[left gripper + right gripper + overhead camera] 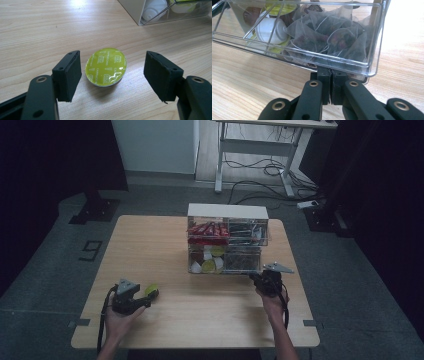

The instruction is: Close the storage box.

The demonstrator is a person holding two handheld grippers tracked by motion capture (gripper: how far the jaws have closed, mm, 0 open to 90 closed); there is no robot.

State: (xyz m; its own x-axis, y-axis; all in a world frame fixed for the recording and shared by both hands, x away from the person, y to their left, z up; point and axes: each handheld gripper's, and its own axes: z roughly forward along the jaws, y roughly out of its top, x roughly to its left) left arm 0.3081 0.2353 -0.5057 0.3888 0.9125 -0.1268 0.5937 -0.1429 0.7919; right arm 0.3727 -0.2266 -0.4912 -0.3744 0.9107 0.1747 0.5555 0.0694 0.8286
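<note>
A yellow-green coffee capsule (pixel 106 66) lies foil-side up on the wooden table (pixel 200 310), at the front left (pixel 151 290). My left gripper (pixel 112 75) stands open around it, one pad on each side and neither touching; it lies low on the table (pixel 151 295). A clear drawer organizer (pixel 227 211) with a white top stands mid-table. My right gripper (pixel 331 73) is shut on the front lip of its lower right drawer (pixel 374 37), its tips tucked under the clear edge (pixel 260 276). That drawer holds several dark tea bags (pixel 324 37).
The neighbouring compartment holds white (pixel 270 30) and yellow-green capsules. Red packets (pixel 207 230) fill the upper left drawer. Bare table spreads between my hands and left of the organizer. A desk frame (pixel 260 150) and floor cables lie beyond the far edge.
</note>
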